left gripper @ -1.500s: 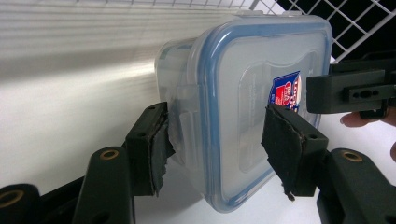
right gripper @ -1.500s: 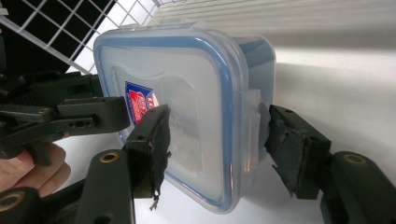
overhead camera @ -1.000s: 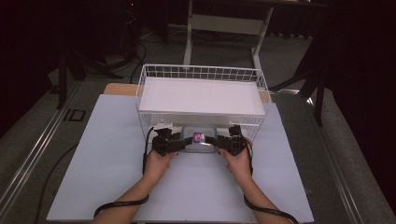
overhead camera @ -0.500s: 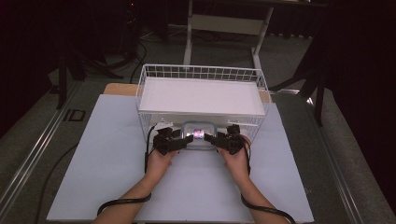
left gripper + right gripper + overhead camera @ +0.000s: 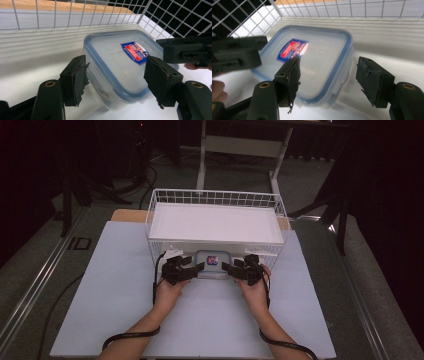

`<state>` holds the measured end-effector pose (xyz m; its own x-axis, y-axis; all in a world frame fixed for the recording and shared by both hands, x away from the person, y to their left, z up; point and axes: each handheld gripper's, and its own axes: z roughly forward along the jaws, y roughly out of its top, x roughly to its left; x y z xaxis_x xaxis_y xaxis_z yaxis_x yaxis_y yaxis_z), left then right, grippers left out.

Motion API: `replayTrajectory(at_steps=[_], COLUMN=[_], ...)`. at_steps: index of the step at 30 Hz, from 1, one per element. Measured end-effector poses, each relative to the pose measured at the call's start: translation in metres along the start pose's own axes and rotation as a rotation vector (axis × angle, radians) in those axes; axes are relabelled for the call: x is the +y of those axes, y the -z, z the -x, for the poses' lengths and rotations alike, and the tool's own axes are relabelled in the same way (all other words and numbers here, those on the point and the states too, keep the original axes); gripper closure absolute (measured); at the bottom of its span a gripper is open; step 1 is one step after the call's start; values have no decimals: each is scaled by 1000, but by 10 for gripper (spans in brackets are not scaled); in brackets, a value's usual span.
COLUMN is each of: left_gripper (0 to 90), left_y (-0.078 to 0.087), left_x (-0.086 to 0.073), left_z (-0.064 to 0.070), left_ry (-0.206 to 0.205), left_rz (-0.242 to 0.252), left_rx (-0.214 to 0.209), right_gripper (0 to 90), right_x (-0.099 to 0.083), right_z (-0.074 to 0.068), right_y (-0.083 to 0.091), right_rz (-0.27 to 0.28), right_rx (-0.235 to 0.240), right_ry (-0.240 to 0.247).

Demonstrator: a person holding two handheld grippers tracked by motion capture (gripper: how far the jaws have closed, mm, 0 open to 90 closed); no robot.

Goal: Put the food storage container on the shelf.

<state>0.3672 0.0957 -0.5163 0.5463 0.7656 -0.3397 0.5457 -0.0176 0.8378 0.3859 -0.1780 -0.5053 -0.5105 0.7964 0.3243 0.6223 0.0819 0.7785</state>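
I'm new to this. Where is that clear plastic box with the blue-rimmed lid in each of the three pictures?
High view: the plastic box sits centre, by the basket's near wall, between the left tool and right tool.
Left gripper view: the box is in the middle, between open jaws.
Right gripper view: the box is centre-left, one corner between open jaws.
Shared landmark: the red-and-blue label on the lid.

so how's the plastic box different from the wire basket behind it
The box is small, solid, clear plastic with a blue-rimmed lid and a sticker; the basket is far bigger, open white wire mesh with no lid. The box sits between the open left claw and right claw; no claw is at the basket. Both are rectangular and rest on the white table.
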Motion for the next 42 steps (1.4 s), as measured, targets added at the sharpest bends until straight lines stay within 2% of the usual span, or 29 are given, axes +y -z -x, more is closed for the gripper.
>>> replayTrajectory(at_steps=[4, 8, 12, 15, 17, 18, 21, 23, 27, 30, 32, 34, 37, 42], left_gripper=[359, 359, 359, 360, 359, 354, 248, 212, 15, 15, 15, 15, 15, 15], left_y=[11, 25, 41, 55, 62, 66, 74, 77, 79, 82, 80, 79, 79, 81], left_x=[-2, -6, -9, -9, -9, -10, -13, -15, -22, -30, -34, -35, -37, -35], left_z=[2, 5, 10, 13, 15, 15, 17, 17, 19, 18, 16, 14, 13, 12], left_ry=[3, -35, -92, -98, -96, -95, -99, -105, -147, -169, -150, -151, -155, -188], left_rz=[3, 3, -11, -16, -18, -11, -7, 6, 11, 35, 23, 11, 18, 33], left_rx=[-24, -23, -26, -35, -55, -61, -79, -87, -135, -109, -118, -107, -88, -87], right_gripper=[355, 355, 355, 365, 381, 381, 408, 401, 497, 550, 616, 742, 896, 899], right_x=[-2, -4, -6, -11, -15, -17, -24, -27, -32, -35, -37, -38, -39, -36], right_z=[-3, -12, -25, -35, -41, -42, -47, -50, -55, -58, -58, -59, -59, -59], right_y=[11, 23, 35, 39, 40, 39, 38, 38, 35, 32, 27, 23, 16, 6], right_rz=[10, 18, 37, 29, 19, 12, 0, -8, -44, -53, -73, -91, -109, -123], right_rx=[-17, -42, -23, 12, 22, 33, 39, 15, 14, 1, 3, 0, -19, -40], right_ry=[36, 108, 141, 164, 200, 199, 202, 210, 214, 224, 230, 231, 241, 238])
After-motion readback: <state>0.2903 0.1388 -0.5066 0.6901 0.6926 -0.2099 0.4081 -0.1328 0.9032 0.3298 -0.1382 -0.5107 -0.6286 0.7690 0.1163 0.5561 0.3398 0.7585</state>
